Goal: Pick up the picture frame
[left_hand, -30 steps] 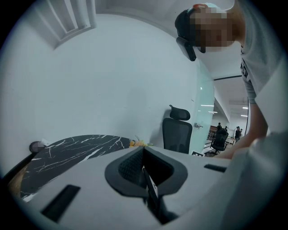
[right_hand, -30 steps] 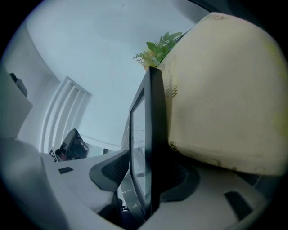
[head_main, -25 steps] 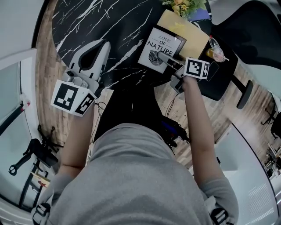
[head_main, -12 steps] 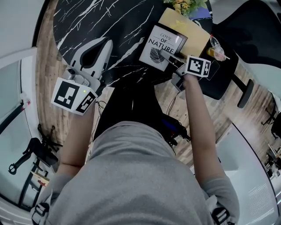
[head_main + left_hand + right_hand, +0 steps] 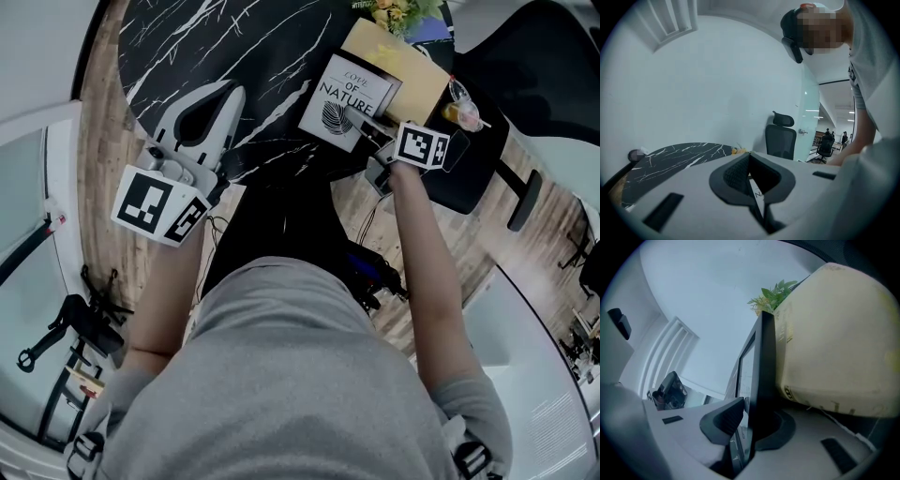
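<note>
At the far edge of the black marble worktop [image 5: 216,37], the picture frame [image 5: 344,100] stands against a tan bag [image 5: 412,80]. The right gripper [image 5: 361,120] has its fingers closing around the frame's near edge. Well apart, the left gripper [image 5: 225,94] has its fingers together, holding nothing.

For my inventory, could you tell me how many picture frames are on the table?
1. The picture frame stands against a tan bag on the table, between the closing jaws of the right gripper. No other shows.
</note>
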The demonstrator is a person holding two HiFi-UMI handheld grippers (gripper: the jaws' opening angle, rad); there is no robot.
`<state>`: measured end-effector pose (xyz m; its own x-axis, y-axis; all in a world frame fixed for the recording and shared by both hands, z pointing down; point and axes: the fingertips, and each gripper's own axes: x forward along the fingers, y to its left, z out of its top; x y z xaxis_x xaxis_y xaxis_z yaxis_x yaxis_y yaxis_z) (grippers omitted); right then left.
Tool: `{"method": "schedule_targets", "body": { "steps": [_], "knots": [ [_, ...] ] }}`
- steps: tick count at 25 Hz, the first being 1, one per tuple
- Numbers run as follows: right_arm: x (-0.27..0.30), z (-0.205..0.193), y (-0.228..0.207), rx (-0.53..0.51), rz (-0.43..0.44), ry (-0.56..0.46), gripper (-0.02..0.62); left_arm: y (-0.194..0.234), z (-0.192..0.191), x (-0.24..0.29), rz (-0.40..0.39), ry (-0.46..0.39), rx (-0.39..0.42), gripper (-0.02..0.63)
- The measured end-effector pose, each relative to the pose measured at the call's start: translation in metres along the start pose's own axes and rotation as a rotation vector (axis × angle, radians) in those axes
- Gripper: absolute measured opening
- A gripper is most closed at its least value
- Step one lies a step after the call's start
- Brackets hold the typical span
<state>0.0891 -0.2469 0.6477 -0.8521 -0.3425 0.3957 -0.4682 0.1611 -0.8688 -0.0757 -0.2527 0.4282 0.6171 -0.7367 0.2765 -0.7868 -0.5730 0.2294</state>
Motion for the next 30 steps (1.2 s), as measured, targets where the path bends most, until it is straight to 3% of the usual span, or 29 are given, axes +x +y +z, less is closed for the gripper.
{"method": "schedule_targets", "body": {
  "steps": [12, 30],
  "knots": [
    [0.002, 0.003, 0.019, -0.02, 0.053, -0.015, 0.04, 0.004, 0.008, -0.006, 0.006, -0.018, 0.008, 0.006],
    [0.003, 0.014, 0.047, -0.058, 0.097, -0.007, 0.031, 0.013, 0.023, -0.02, 0.022, -0.058, 0.018, 0.006]
  ]
}}
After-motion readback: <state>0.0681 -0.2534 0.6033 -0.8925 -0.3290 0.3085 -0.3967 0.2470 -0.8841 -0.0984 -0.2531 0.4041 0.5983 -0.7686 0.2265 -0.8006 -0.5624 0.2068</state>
